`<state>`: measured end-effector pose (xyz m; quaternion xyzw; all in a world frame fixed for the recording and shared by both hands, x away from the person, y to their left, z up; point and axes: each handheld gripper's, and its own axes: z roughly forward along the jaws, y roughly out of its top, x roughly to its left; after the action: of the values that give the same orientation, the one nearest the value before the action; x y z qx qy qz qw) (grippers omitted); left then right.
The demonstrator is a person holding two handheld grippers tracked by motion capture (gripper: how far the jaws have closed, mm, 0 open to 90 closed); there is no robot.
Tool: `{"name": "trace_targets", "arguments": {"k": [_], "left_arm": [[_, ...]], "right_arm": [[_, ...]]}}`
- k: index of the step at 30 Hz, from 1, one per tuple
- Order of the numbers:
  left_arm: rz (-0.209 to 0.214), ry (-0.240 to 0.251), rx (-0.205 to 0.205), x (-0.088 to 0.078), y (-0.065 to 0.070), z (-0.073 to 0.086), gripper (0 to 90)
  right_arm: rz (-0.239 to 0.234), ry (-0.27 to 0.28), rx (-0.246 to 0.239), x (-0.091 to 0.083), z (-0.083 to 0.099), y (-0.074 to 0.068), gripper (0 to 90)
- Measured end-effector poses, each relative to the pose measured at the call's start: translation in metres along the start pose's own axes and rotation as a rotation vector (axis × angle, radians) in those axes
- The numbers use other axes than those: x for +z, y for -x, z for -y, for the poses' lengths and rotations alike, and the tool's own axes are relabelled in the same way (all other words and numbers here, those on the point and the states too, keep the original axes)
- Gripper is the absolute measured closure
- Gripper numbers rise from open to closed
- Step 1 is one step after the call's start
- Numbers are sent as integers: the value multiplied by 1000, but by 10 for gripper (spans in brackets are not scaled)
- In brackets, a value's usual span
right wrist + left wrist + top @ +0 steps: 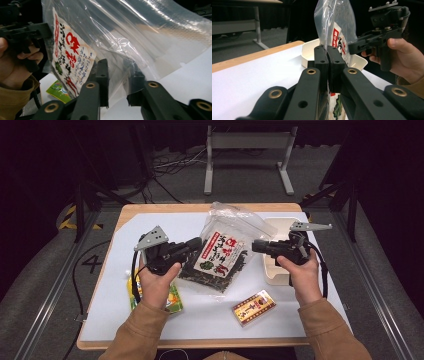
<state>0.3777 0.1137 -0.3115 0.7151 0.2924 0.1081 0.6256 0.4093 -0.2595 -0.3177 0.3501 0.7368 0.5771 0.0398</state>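
A clear plastic bag (234, 222) holding a packet of dark seaweed with a red and white label (219, 254) is lifted at a tilt over the middle of the white table cover. My left gripper (197, 243) is shut on the bag's left edge; in the left gripper view its pads meet on the film (329, 51). My right gripper (256, 245) is at the bag's right edge. In the right gripper view its jaws stand apart (118, 77) with the bag's film (130, 37) between them, one jaw behind the plastic.
A shallow white tray (272, 272) sits on the table under my right hand. A red and yellow box (253, 307) lies near the front edge. A green packet (173, 301) lies under my left forearm. A metal stand (247, 142) is on the floor beyond the table.
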Motion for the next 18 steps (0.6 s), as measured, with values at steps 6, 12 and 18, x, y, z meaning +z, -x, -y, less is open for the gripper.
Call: {"name": "trace_targets", "arguments": {"k": [6, 12, 18], "left_arm": [[-6, -3, 0, 1, 0, 1, 869], [-14, 9, 12, 1, 1, 1, 847], [-14, 14, 16, 0, 1, 1, 800]], "right_arm": [[-12, 27, -48, -10, -6, -8, 877], [0, 35, -77, -17, -14, -16, 889], [11, 40, -114, -22, -24, -25, 899]]}}
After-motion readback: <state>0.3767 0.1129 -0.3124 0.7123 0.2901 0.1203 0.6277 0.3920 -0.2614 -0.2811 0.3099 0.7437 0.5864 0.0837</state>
